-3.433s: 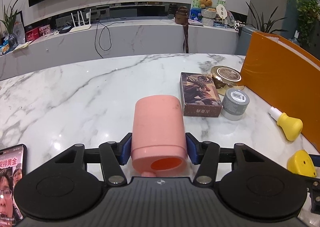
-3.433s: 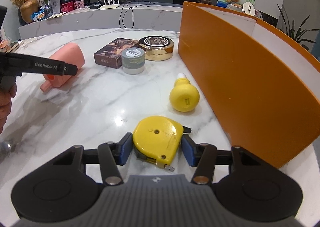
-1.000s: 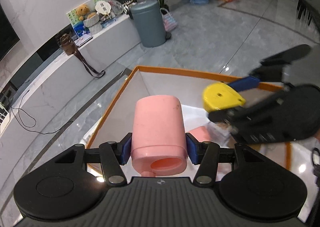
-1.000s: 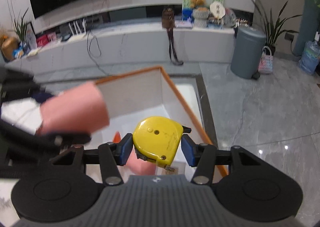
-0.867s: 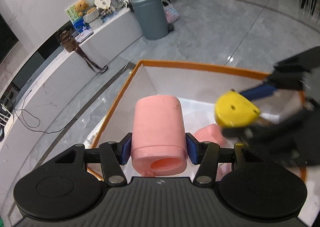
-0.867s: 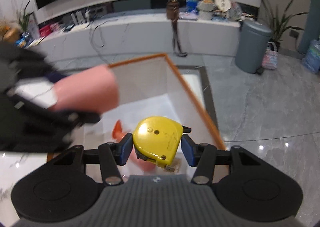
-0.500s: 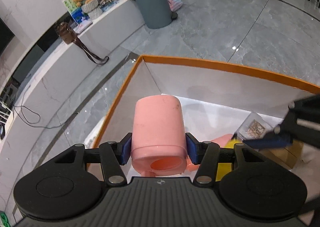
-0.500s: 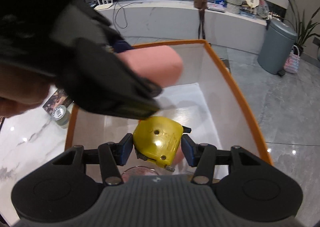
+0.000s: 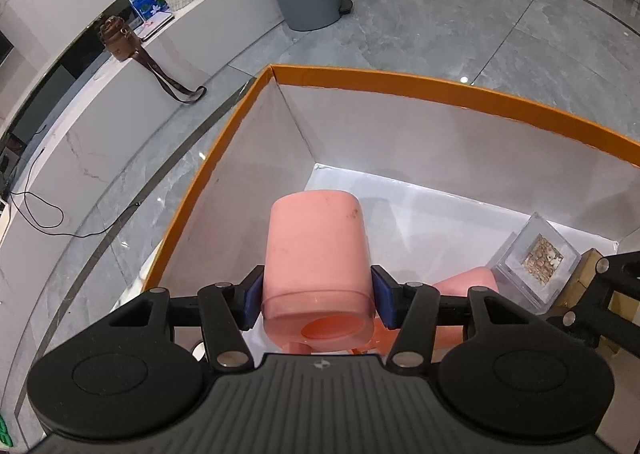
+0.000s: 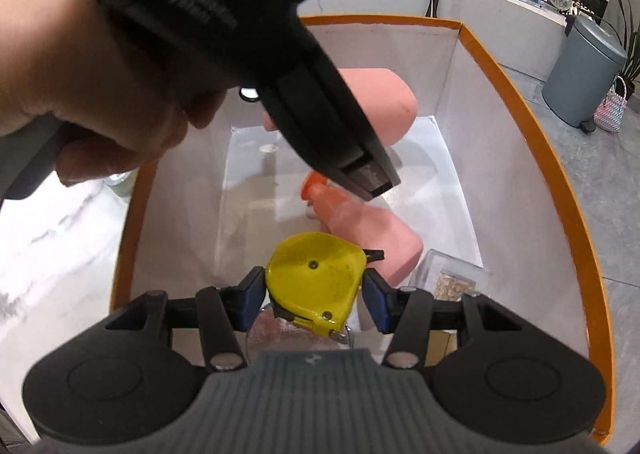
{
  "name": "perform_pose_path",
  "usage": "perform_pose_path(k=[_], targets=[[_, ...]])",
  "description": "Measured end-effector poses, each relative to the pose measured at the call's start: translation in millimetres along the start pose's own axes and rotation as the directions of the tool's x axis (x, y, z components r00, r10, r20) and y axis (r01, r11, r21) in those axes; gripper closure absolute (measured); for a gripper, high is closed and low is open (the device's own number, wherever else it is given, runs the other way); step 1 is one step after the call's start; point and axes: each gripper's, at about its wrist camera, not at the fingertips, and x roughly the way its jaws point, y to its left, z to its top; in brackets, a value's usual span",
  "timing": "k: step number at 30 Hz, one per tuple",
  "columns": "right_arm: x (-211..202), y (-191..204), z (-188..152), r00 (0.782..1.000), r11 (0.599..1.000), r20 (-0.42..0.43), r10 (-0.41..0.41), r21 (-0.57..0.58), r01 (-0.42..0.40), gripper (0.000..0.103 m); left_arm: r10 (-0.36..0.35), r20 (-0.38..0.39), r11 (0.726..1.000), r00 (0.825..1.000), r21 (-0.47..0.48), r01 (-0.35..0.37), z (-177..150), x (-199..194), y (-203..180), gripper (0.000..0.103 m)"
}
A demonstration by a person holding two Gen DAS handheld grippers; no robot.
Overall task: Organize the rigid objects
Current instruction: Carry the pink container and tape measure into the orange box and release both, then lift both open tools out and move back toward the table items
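Over the orange-rimmed box [image 9: 420, 88], the left claw [image 9: 317, 296] is clamped on a pink bottle [image 9: 316, 250] at lower centre of the left view, held above the box's white floor. The right claw [image 10: 316, 290] grips a yellow tape measure [image 10: 316, 282] low in the right view, above a second pink bottle [image 10: 360, 222] lying in the box beside a clear plastic case [image 10: 452, 278]. The hand [image 10: 80, 74] holding the left tool fills the upper left of that frame. With the 2 tools crowded over 1 opening, a collision looks possible; a release from this height could knock the case or bounce off the bottle below.
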Motion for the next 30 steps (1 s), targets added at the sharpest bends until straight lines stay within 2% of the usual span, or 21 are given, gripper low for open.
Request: perform_pose_path(k=[5,9,15,30], targets=[[1.6,4.4,3.4,1.000,1.000,-0.007,-0.003,-0.011,0.003,0.050,-0.017,-0.011,1.000,1.000,-0.002,0.017,-0.6,3.6,1.1,0.040],[1.7,5.8,4.7,1.000,1.000,-0.014,-0.011,-0.020,0.011,0.050,-0.028,-0.020,1.000,0.999,0.014,0.028,-3.1,4.3,0.1,0.035],[-2.4,1.7,5.5,1.000,1.000,0.000,-0.014,-0.012,0.014,0.046,-0.016,-0.008,1.000,1.000,0.016,0.016,-5.7,-2.4,1.1,0.034],[-19.8,3.8,5.2,0.998,0.999,0.046,-0.042,-0.011,0.042,0.046,0.014,0.022,1.000,1.000,0.014,-0.014,-13.0,-36.6,10.6,0.034]])
